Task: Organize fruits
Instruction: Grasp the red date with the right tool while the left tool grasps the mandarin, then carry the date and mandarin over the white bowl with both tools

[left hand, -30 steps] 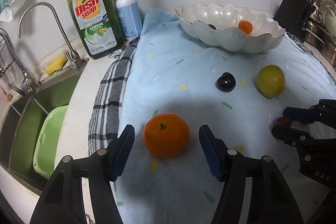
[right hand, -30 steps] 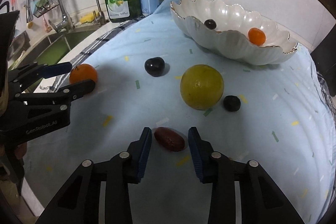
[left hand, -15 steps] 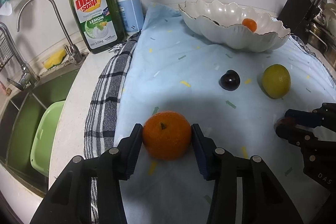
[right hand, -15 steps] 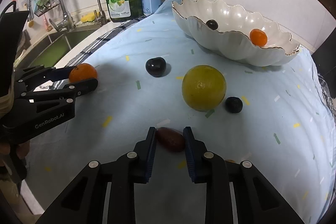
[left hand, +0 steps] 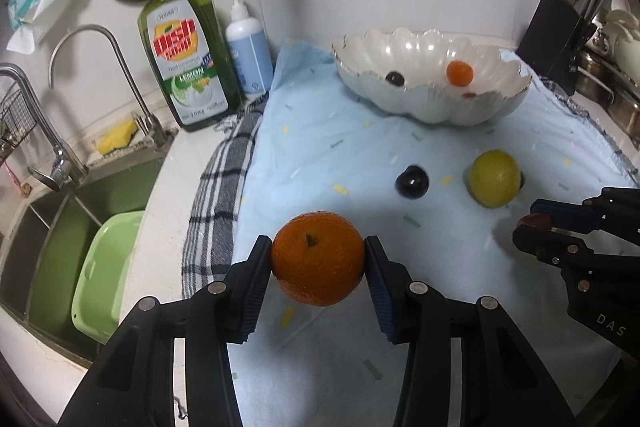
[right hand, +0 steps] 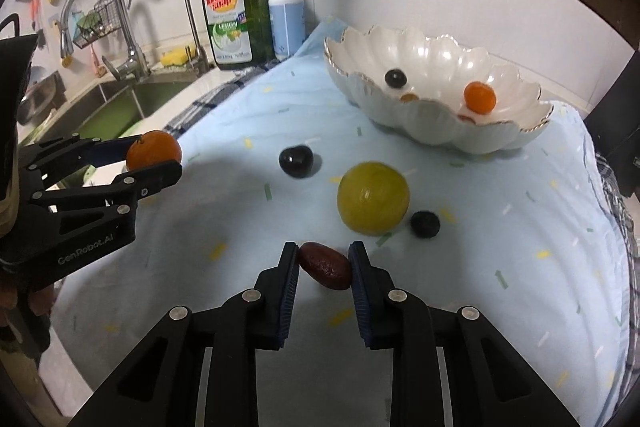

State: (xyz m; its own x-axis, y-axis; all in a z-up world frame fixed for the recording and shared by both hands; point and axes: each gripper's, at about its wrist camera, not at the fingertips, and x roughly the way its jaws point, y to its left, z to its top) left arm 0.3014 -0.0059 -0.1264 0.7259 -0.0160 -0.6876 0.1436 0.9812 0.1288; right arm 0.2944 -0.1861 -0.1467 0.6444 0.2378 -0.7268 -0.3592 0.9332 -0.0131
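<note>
Nearest to me, my left gripper [left hand: 318, 269] has its blue pads clamped on both sides of the round orange mandarin [left hand: 318, 259], which looks raised just off the pale blue speckled cloth [left hand: 320, 155]. My right gripper [right hand: 324, 265] is closed tight on the wrinkled dark red date [right hand: 325, 265]; I cannot tell whether the date touches the cloth. Just beyond the date sits the big yellow-green citrus fruit [right hand: 373, 203], with a small dark blue berry [right hand: 425, 224] close beside it on the right. A little farther and to the left lies a glossy black plum [right hand: 296, 161], apart from the others. Farther back stands the white scalloped ceramic bowl [right hand: 512, 143], holding a small orange kumquat [right hand: 479, 97], a small dark berry [right hand: 395, 78] and some partly hidden pieces. At the far edge, by the wall, I see a green dish soap bottle [right hand: 232, 15] and a blue pump bottle [right hand: 286, 23], with the steel sink [left hand: 52, 211] off to the left.
</note>
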